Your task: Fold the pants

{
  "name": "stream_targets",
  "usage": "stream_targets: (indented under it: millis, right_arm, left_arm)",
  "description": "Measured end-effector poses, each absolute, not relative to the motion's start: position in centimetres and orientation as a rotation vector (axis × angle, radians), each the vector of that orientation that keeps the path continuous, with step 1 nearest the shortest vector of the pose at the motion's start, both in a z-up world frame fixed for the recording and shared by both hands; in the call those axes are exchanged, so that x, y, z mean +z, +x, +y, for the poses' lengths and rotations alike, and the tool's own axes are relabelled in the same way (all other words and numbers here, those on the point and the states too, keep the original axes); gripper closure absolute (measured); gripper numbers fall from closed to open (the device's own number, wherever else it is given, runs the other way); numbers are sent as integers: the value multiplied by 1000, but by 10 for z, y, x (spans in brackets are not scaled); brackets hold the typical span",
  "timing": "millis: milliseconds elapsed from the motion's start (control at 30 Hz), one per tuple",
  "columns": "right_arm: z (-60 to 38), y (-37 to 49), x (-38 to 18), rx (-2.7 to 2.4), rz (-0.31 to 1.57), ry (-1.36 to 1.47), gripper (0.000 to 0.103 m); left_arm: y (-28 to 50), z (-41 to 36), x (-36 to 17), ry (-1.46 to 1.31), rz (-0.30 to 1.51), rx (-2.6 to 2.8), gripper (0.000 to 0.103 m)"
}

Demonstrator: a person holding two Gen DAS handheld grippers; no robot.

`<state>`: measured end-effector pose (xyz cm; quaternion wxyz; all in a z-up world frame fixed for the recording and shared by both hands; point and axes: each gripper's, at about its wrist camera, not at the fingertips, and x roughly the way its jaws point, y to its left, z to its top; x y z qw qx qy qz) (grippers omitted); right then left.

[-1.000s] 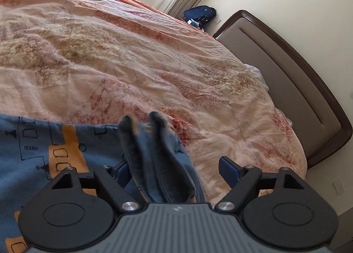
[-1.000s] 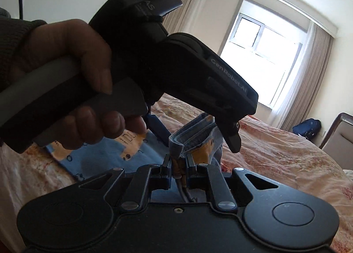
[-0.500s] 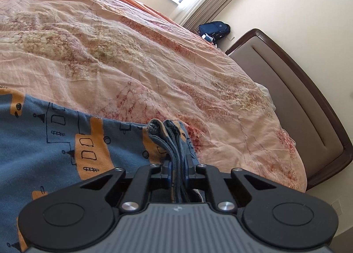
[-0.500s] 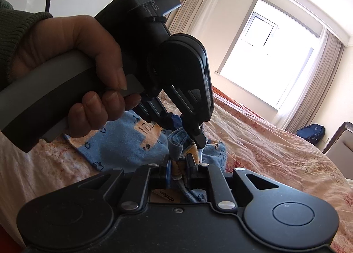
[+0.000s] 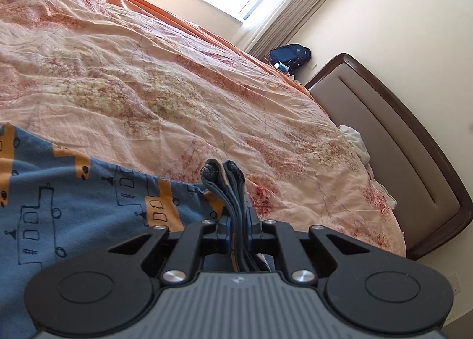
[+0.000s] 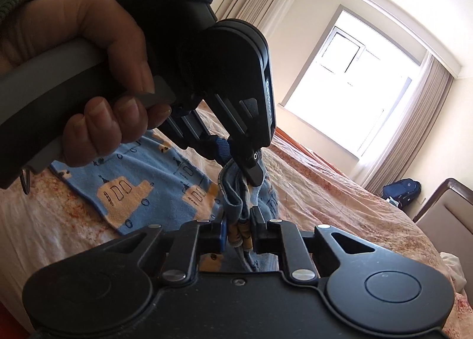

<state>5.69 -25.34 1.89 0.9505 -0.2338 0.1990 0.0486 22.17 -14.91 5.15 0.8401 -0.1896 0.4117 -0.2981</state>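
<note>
The blue pants lie on the bed, the far end from the headboard, folded at least once judging by the stacked edges. Both tools are clamped on that bunched edge: the left hand-held gripper and the right hand-held gripper, just beside each other. A further fold seems left. Toward the headboard the bedspread offers open room.
</note>
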Motion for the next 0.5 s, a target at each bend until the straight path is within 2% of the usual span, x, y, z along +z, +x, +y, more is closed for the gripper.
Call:
stream_targets:
  millis: [267, 500]
  right_arm:
    - [-208, 61, 27, 197, 401, -242, 86]
    - [-185, 75, -3, 247, 436, -164, 86]
  left_arm:
    - [221, -93, 43, -341, 871, -544, 94]
    - [220, -68, 2, -279, 866, -502, 94]
